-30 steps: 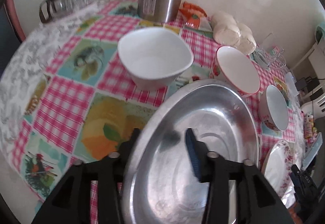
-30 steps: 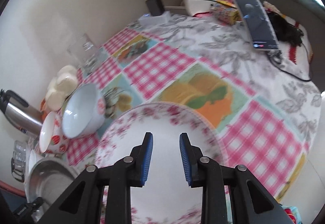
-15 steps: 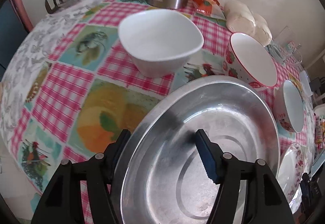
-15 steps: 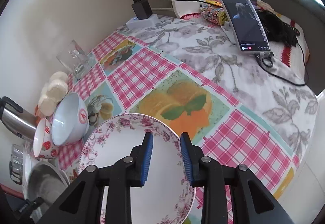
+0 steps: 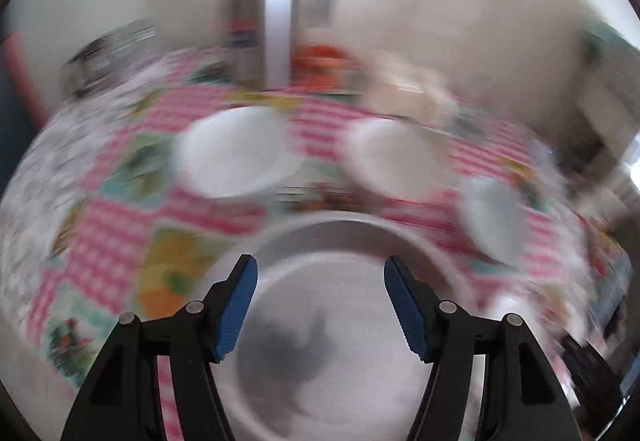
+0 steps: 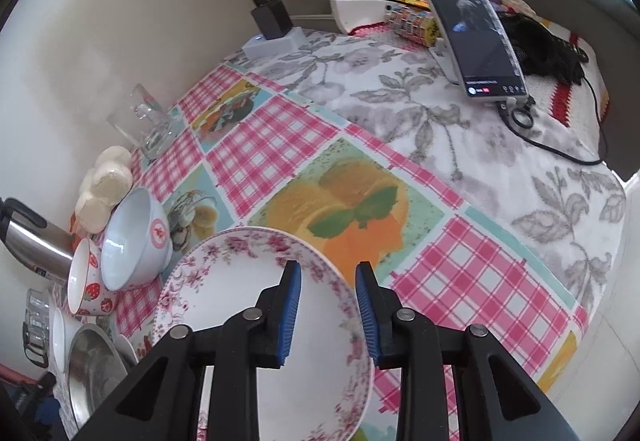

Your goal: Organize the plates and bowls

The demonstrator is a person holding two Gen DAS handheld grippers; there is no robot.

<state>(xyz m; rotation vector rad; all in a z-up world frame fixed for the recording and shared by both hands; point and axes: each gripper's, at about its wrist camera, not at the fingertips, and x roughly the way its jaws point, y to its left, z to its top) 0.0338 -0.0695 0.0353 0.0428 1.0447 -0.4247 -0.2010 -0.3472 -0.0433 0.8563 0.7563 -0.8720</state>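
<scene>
The left wrist view is blurred by motion. My left gripper (image 5: 320, 289) is open, above a steel plate (image 5: 348, 361) that lies on the tablecloth. Beyond it stand a white bowl (image 5: 232, 153), a second bowl (image 5: 396, 161) and a third (image 5: 492, 221). My right gripper (image 6: 328, 305) is open, its fingers astride the right rim of a floral plate (image 6: 240, 301) without closing on it. To its left a blue-white bowl (image 6: 132, 237), a strawberry bowl (image 6: 86, 281) and the steel plate (image 6: 92, 369) show.
A steel thermos (image 5: 276, 9) stands at the back against the wall, with glasses (image 5: 108, 49) to its left. The right view has a glass mug (image 6: 140, 121), round buns (image 6: 104, 185), a phone (image 6: 476, 37) on a stand, a charger (image 6: 272, 21) and cables.
My left gripper opened wide, let go of the steel plate's rim and pulled back while swinging. My right gripper drew back along the floral plate, jaws slightly wider.
</scene>
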